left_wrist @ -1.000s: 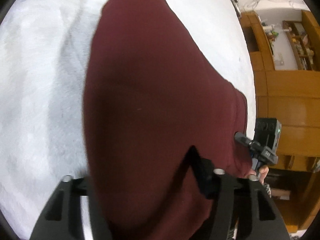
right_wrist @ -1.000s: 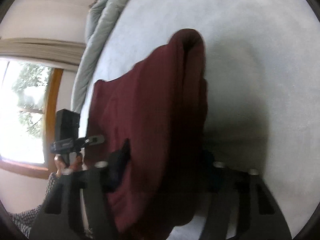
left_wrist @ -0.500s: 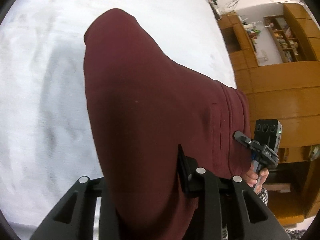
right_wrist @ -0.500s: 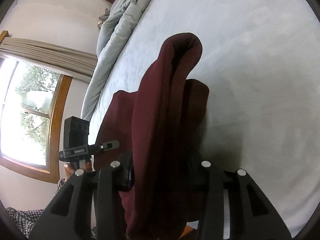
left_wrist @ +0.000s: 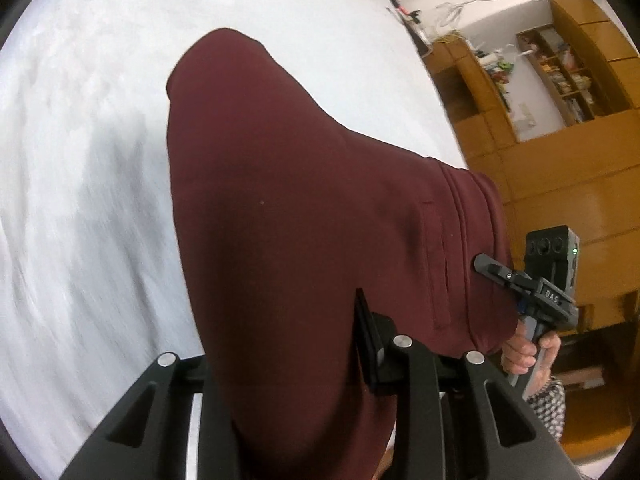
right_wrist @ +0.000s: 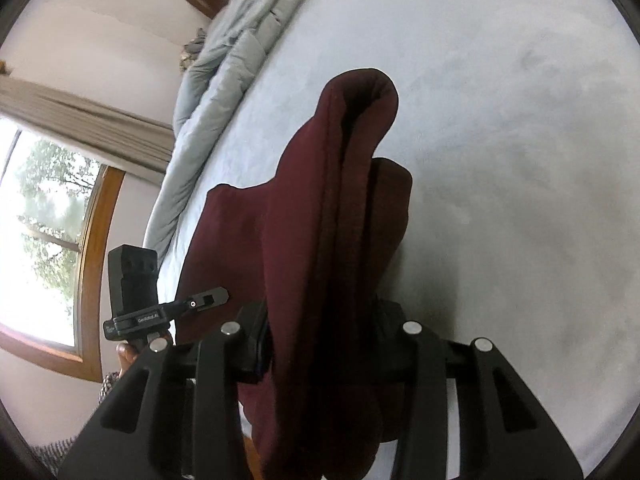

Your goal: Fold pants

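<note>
Over the last second you drew the maroon pants (left_wrist: 304,216) up off the white bedspread (left_wrist: 80,160), so the doubled cloth hung ready for another fold. Your left gripper (left_wrist: 288,364) was clamped on one edge, your right gripper (right_wrist: 320,344) on the other, both raised, level.

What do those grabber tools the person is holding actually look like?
Both are matte black. Each gripper, seen up close, has angular arms with triangular cut-outs and round silver bolts. From the left view, the right gripper has flat fingers, a boxy camera with a green light, white lettering and a blue part. The hand on it ends in a checked sleeve.
</note>
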### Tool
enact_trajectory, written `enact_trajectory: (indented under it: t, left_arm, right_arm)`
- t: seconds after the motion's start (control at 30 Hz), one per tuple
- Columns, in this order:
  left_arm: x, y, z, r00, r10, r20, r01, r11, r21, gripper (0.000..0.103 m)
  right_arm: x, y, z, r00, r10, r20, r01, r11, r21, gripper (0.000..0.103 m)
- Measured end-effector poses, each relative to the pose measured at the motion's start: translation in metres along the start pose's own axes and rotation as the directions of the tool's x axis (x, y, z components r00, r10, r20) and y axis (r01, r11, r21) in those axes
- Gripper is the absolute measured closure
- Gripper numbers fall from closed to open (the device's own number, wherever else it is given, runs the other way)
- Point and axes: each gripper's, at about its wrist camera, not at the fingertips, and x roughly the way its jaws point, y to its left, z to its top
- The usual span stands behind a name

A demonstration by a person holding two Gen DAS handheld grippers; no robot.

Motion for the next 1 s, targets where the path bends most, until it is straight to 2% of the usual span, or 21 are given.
enact_trajectory:
  t: [0.07,0.13,0.17,0.2,0.23,0.3,0.37,0.43,0.47,0.5,0.53,0.6,0.67,0.73,0.8,0.87,0.93,0.97,1.0]
  left_arm:
    - [0.013,0.017,0.010,0.999,0.047,-0.024,-0.047,0.999,-0.024,0.070]
    - [0.025,0.040,0.012,0.995,0.085,-0.050,-0.088,0.995,-0.053,0.066]
    - [0.031,0.044,0.012,0.995,0.081,-0.059,-0.085,0.994,-0.069,0.060]
    - [0.036,0.053,0.010,0.995,0.074,-0.060,-0.079,0.992,-0.097,0.054]
    - [0.036,0.056,0.009,0.996,0.069,-0.055,-0.074,0.992,-0.105,0.053]
    - [0.032,0.049,0.006,0.995,0.096,-0.031,-0.098,0.993,-0.058,0.046]
    - [0.030,0.035,0.003,0.988,0.151,-0.013,-0.151,0.988,-0.029,0.038]
    - [0.013,0.026,-0.003,0.968,0.248,0.028,-0.248,0.969,-0.005,0.036]
    - [0.005,0.020,-0.004,0.951,0.304,0.051,-0.305,0.952,0.000,0.035]
    - [-0.009,0.010,-0.008,0.916,0.386,0.106,-0.389,0.921,0.008,0.035]
    - [-0.024,-0.001,-0.015,0.885,0.430,0.177,-0.440,0.898,0.018,0.035]
    - [-0.049,-0.024,-0.031,0.850,0.440,0.290,-0.466,0.885,0.024,0.030]
    - [-0.058,-0.042,-0.041,0.851,0.399,0.342,-0.440,0.897,0.049,0.024]
    - [-0.058,-0.060,-0.052,0.836,0.402,0.373,-0.460,0.885,0.077,0.024]
    - [-0.046,-0.067,-0.059,0.835,0.406,0.371,-0.475,0.873,0.114,0.024]
    - [-0.029,-0.064,-0.059,0.834,0.434,0.341,-0.499,0.857,0.127,0.024]
    - [-0.014,-0.052,-0.060,0.833,0.460,0.306,-0.515,0.848,0.126,0.024]
    - [-0.002,-0.046,-0.054,0.831,0.486,0.271,-0.530,0.839,0.122,0.024]
    - [0.010,-0.035,-0.054,0.826,0.517,0.224,-0.549,0.828,0.113,0.022]
  right_arm:
    - [0.029,-0.015,0.011,0.999,-0.012,-0.033,0.014,0.999,0.041,0.065]
    - [0.052,-0.028,0.013,0.995,-0.082,-0.052,0.085,0.995,0.055,0.058]
    - [0.061,-0.036,0.013,0.991,-0.124,-0.053,0.127,0.990,0.063,0.051]
    - [0.065,-0.041,0.012,0.991,-0.121,-0.048,0.124,0.990,0.067,0.045]
    - [0.065,-0.047,0.011,0.994,-0.104,-0.043,0.107,0.991,0.081,0.043]
    - [0.061,-0.050,0.008,0.997,-0.072,-0.038,0.076,0.992,0.104,0.039]
    - [0.046,-0.044,0.001,0.992,-0.126,-0.017,0.126,0.990,0.064,0.038]
    - [0.027,-0.033,-0.007,0.983,-0.180,0.026,0.179,0.984,0.020,0.037]
    - [0.014,-0.025,-0.014,0.976,-0.212,0.054,0.212,0.977,0.002,0.041]
    - [-0.001,-0.014,-0.021,0.964,-0.250,0.091,0.254,0.967,-0.030,0.043]
    - [-0.014,-0.003,-0.027,0.956,-0.266,0.126,0.276,0.959,-0.065,0.043]
    - [-0.031,0.021,-0.038,0.950,-0.256,0.180,0.280,0.951,-0.130,0.043]
    - [-0.033,0.046,-0.044,0.945,-0.251,0.208,0.291,0.937,-0.192,0.043]
    - [-0.024,0.065,-0.051,0.932,-0.282,0.226,0.333,0.913,-0.235,0.043]
    - [-0.015,0.067,-0.057,0.919,-0.317,0.236,0.372,0.893,-0.251,0.044]
    - [-0.002,0.053,-0.059,0.925,-0.324,0.199,0.365,0.904,-0.225,0.045]
    - [0.010,0.031,-0.066,0.912,-0.377,0.163,0.404,0.895,-0.190,0.046]
    - [0.021,0.021,-0.069,0.897,-0.420,0.136,0.439,0.880,-0.179,0.043]
    - [0.026,0.013,-0.071,0.898,-0.423,0.122,0.439,0.884,-0.162,0.039]
